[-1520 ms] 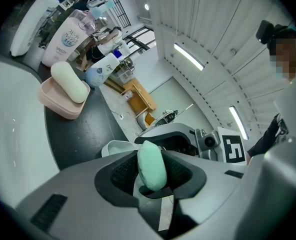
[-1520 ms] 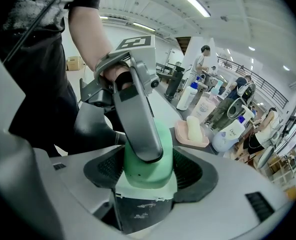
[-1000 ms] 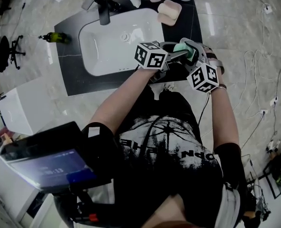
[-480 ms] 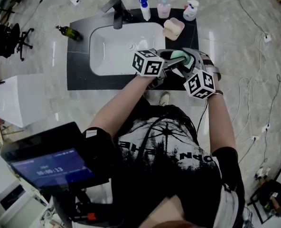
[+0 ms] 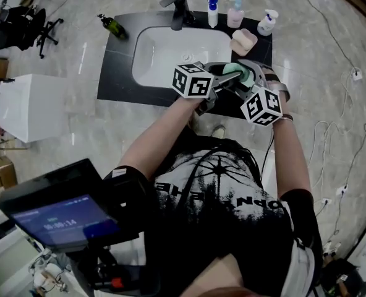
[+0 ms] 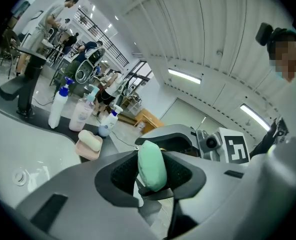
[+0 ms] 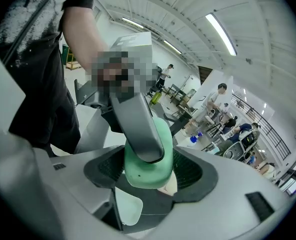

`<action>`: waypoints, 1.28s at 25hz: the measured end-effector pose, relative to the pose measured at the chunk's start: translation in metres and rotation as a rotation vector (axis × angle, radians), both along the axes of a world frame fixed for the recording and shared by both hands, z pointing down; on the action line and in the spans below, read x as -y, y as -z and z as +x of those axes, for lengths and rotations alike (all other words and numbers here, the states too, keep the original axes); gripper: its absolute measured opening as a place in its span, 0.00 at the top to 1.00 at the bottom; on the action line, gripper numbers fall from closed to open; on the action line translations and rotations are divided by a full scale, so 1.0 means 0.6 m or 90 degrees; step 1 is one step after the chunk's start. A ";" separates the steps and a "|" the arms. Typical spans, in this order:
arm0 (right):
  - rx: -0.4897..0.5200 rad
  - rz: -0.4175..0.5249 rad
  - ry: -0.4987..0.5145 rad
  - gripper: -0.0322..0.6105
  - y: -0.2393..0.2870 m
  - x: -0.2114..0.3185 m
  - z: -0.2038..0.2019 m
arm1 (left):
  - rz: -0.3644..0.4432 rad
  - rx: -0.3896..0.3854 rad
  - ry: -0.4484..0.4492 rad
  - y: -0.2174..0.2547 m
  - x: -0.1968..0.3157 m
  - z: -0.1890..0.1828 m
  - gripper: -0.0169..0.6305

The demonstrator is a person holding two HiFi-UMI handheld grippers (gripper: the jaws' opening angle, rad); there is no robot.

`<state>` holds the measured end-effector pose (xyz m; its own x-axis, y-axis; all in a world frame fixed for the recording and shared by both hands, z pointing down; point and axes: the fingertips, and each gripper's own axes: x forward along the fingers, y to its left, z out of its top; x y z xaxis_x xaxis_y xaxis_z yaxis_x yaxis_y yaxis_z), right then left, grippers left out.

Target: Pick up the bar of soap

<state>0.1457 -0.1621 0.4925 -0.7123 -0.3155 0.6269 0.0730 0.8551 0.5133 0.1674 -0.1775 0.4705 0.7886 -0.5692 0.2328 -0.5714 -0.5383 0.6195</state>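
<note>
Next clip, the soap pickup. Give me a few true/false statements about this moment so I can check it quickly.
1. The green bar of soap is up off the counter. True.
2. The left gripper is empty. False: the green bar sits clamped between its jaws.
3. The right gripper also grips the green bar. True.
4. The soap dish is empty. False: a pale bar lies in it.
5. Three bottles stand along the counter's back edge, beyond the sink. True.
</note>
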 end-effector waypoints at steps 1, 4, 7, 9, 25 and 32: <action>0.003 0.002 0.006 0.50 -0.002 -0.001 -0.010 | 0.002 0.003 0.006 -0.001 -0.001 -0.010 0.76; 0.007 0.007 0.019 0.50 -0.001 -0.014 -0.040 | 0.010 0.006 0.020 0.000 -0.013 -0.040 0.76; 0.007 0.018 0.032 0.50 0.008 -0.025 -0.072 | 0.022 0.007 0.031 0.010 -0.024 -0.073 0.76; 0.009 0.022 0.040 0.50 0.014 -0.032 -0.098 | 0.026 0.010 0.037 0.016 -0.031 -0.099 0.76; 0.013 0.025 0.132 0.50 0.027 -0.095 -0.392 | 0.032 0.005 0.141 0.029 -0.090 -0.398 0.76; 0.025 0.016 0.199 0.50 0.021 -0.132 -0.528 | 0.032 0.000 0.217 0.024 -0.122 -0.537 0.76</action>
<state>-0.1709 -0.0831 0.4799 -0.8012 -0.0916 0.5914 0.3104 0.7814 0.5414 -0.1550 -0.1040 0.4562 0.5514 -0.8105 0.1976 -0.7232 -0.3464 0.5975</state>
